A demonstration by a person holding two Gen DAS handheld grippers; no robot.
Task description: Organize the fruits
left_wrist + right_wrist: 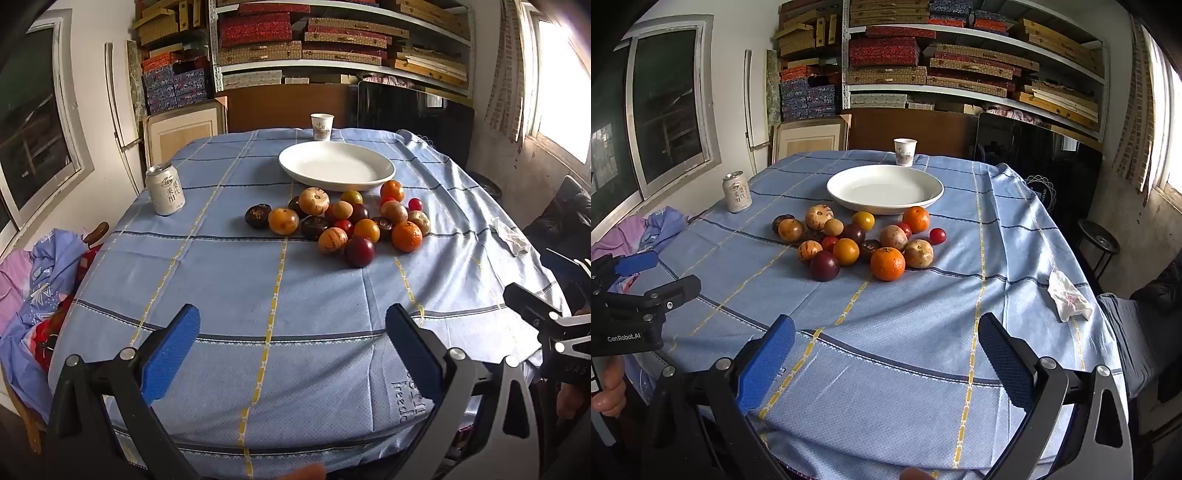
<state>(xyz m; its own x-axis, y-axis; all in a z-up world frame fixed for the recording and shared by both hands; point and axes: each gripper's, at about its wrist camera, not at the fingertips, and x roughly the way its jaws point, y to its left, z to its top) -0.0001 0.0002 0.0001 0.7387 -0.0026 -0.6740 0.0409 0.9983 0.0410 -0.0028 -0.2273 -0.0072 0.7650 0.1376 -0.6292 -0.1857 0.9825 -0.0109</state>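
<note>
A heap of several small fruits [343,219], orange, red, yellow, tan and dark purple, lies on the blue checked tablecloth [258,280]. The heap also shows in the right wrist view [860,240]. Behind it stands an empty white plate [336,165], also in the right wrist view [884,188]. My left gripper [291,347] is open and empty over the near table edge, well short of the fruit. My right gripper [886,354] is open and empty, also near the front edge. Each gripper shows at the side of the other's view: the right one [546,306], the left one [646,280].
A white drink can [165,189] stands at the left of the table, a paper cup [321,126] behind the plate. A crumpled tissue [1067,299] lies at the right edge. Bedding [37,280] lies piled left of the table. Shelves of boxes [332,40] stand behind.
</note>
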